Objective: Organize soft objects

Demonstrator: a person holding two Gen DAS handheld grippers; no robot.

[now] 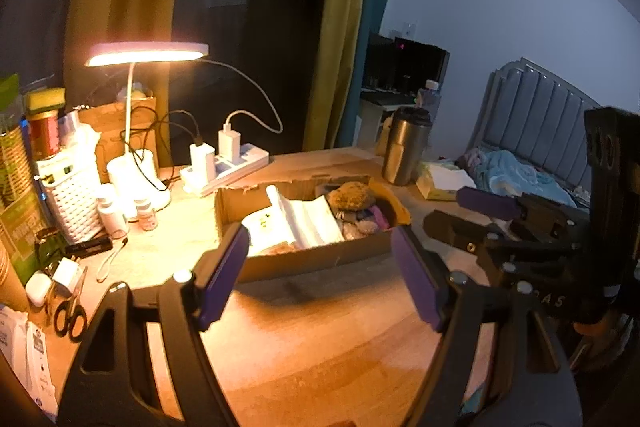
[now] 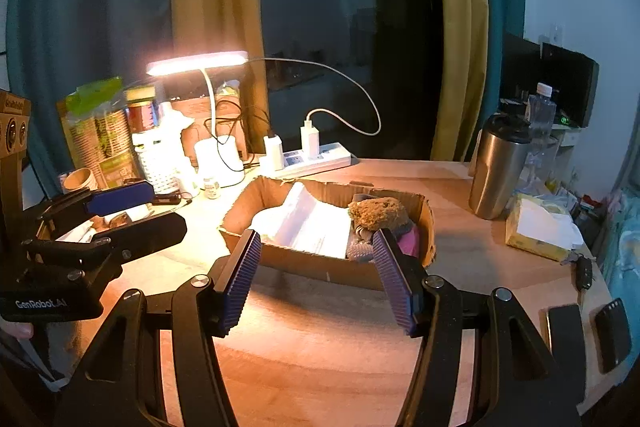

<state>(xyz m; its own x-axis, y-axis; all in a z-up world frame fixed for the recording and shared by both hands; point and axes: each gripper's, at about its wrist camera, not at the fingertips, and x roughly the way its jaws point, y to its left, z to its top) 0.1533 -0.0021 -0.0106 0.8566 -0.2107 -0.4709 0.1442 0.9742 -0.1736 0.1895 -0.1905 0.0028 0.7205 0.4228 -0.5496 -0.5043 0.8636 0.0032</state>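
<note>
1. Leftmost, against the curtain: cluttered pile with a white woven basket (image 1: 76,199), a red-labelled jar (image 1: 44,135) topped by a yellow-green sponge (image 1: 45,99), small pill bottles (image 1: 146,213) and black-handled scissors (image 1: 70,319) near the desk edge.
2. Next, lit white desk lamp (image 1: 148,51), and beside its base a white power strip (image 1: 228,167) with two chargers plugged in.
3. Centre of the wooden desk (image 1: 320,347): open cardboard box (image 1: 304,259) holding white folded sheets (image 1: 304,223) on its left side, and on its right side a brown fuzzy soft toy (image 1: 352,195) atop grey and pink soft pieces.
4. In front of the box, over bare desk: left gripper (image 1: 320,275), released, fingers spread wide, nothing between them.
5. Close on its right: right gripper (image 2: 318,279), likewise unclenched and empty, aimed at the box's near wall.
6. Further right: steel travel mug (image 1: 404,147) standing upright, then a yellow tissue pack (image 2: 538,227), a car key (image 2: 584,273) near the desk edge.
7. Rightmost, beyond the desk: bed with grey padded headboard (image 1: 536,107) and rumpled blue bedding.
</note>
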